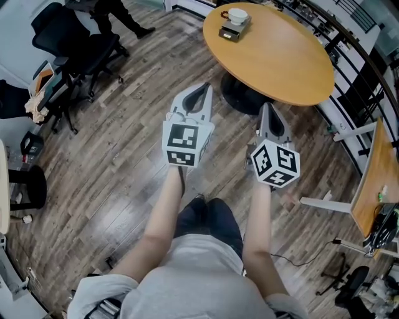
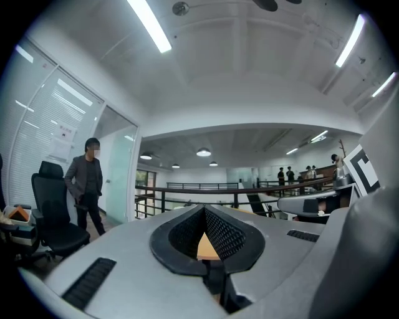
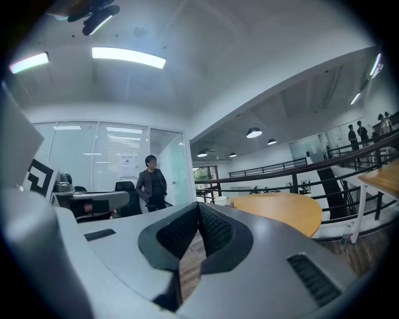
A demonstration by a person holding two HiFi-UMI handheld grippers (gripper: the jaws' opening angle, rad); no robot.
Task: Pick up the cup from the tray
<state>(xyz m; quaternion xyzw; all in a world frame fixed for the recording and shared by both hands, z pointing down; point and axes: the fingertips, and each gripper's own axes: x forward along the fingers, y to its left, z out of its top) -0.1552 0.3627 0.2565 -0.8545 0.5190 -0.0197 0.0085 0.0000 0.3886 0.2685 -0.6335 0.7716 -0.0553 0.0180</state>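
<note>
A white cup (image 1: 237,15) stands on a small dark tray (image 1: 229,32) at the far edge of a round wooden table (image 1: 280,59). Both grippers are held level over the wood floor, short of the table and well apart from the cup. My left gripper (image 1: 203,88) is shut with nothing in it, and so is my right gripper (image 1: 267,107). In the right gripper view the shut gripper (image 3: 199,207) points toward the table (image 3: 277,210), and the cup (image 3: 221,200) shows small just past the tips. The left gripper (image 2: 204,209) in its own view is shut and empty.
Black office chairs (image 1: 75,37) stand at the left on the wood floor. A person (image 2: 87,182) stands by a glass wall (image 2: 118,180). A dark railing (image 1: 355,43) runs behind the table. Another desk edge (image 1: 371,180) sits at the right.
</note>
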